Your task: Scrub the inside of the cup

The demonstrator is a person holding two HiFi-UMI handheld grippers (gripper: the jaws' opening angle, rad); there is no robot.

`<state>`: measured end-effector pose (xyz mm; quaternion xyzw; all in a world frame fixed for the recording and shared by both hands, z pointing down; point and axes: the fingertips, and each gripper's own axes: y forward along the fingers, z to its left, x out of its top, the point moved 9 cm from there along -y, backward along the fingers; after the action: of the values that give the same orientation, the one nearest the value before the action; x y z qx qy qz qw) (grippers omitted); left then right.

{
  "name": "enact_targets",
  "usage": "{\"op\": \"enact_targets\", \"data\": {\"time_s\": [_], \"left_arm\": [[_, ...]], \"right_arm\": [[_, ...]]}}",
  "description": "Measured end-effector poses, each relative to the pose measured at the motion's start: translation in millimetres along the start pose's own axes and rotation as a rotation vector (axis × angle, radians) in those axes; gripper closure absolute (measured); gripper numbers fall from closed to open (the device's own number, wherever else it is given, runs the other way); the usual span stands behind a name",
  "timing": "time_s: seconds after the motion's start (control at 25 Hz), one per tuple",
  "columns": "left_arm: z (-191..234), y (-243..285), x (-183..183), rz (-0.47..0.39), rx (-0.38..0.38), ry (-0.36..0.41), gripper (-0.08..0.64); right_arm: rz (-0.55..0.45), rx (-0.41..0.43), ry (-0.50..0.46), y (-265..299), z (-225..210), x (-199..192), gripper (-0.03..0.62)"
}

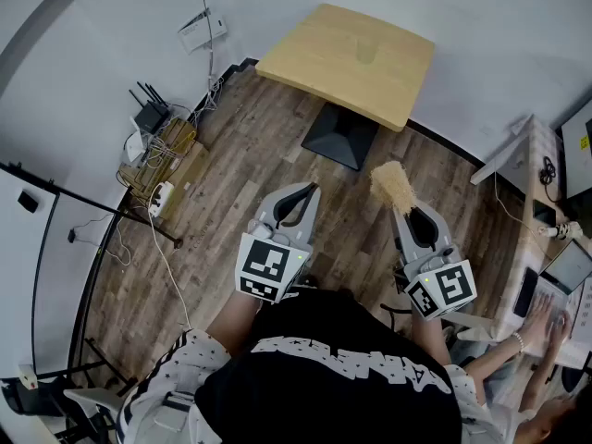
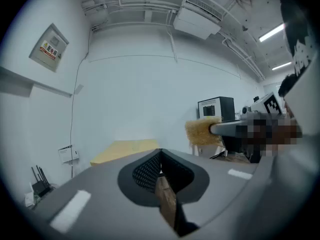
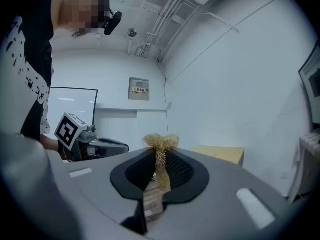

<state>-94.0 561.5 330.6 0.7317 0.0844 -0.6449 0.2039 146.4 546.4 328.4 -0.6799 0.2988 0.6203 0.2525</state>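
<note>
A clear cup [image 1: 367, 52] stands on the light wooden table [image 1: 314, 63] across the room, well away from both grippers. My right gripper [image 1: 404, 209] is shut on a brush [image 1: 392, 185] whose tan bristle head sticks out past the jaw tips. In the right gripper view the brush [image 3: 161, 143] rises from the closed jaws of the right gripper [image 3: 160, 153]. My left gripper [image 1: 308, 190] is shut with nothing held. In the left gripper view the left gripper [image 2: 160, 155] shows closed jaws, with the brush [image 2: 202, 132] to its right. Both are held level in front of the person's body.
The table stands on a black base [image 1: 340, 135] on a wood floor. A router and a box of cables [image 1: 153, 128] sit by the left wall, near a black stand [image 1: 92, 213]. At the right is a desk [image 1: 532, 248] where another person's hands [image 1: 541, 326] work.
</note>
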Motion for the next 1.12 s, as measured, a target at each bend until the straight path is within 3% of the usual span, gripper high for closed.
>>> {"op": "enact_targets", "data": {"time_s": [0.28,1.12], "left_arm": [[-10.0,3.9,0.9,0.006,0.001,0.005,0.558],[-55.2,31.7,14.2,0.0,-0.016,0.037,0.558]], "right_arm": [[-0.031,0.004,0.049,-9.4,-8.3,-3.5,0.532],[-0.069,-0.019,0.068,-46.5,-46.1,-4.1,0.528]]}}
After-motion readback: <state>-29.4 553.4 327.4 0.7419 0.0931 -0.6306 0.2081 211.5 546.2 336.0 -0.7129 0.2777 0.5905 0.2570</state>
